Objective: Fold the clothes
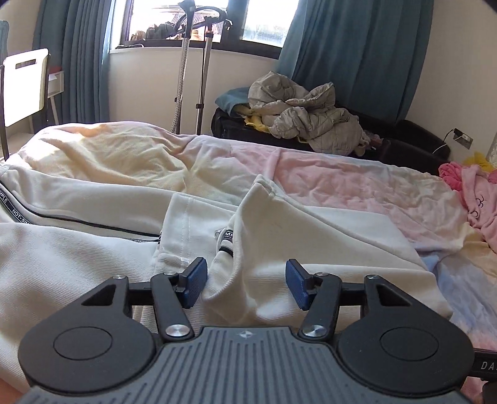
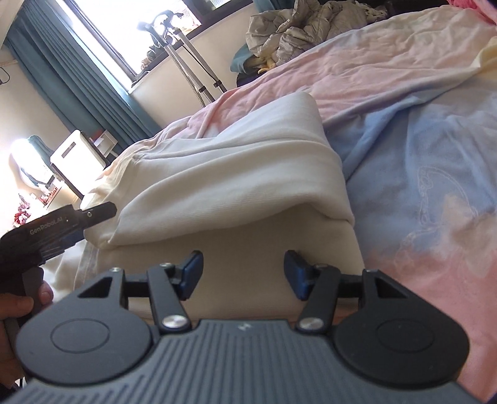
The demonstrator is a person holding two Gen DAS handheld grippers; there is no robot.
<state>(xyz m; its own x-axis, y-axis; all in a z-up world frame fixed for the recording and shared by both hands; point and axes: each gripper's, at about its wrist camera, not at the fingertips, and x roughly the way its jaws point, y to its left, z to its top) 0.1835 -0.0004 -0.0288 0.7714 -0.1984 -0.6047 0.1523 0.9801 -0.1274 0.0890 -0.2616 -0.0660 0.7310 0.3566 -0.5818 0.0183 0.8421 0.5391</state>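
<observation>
A white zip-up sweatshirt [image 1: 93, 248] lies across the pastel bedspread [image 1: 357, 183], filling the lower left of the left wrist view. One flap is turned over (a loose first fold, I judge), the rest unfolded. The left gripper [image 1: 247, 284] and the right gripper [image 2: 243, 275] both hover spread above white cloth, pinching nothing.

Strong daylight comes in through the window [image 1: 198, 21] and burns it out to white in both views, and a sunny patch glares on the far left of the blanket [image 1: 102, 146]. In the right wrist view the white garment [image 2: 236, 174] throws a soft shadow under its raised fold, and the near gripper body is a little blurred. The fisheye lens bends the curtains [image 1: 357, 49] and darkens the corners.
</observation>
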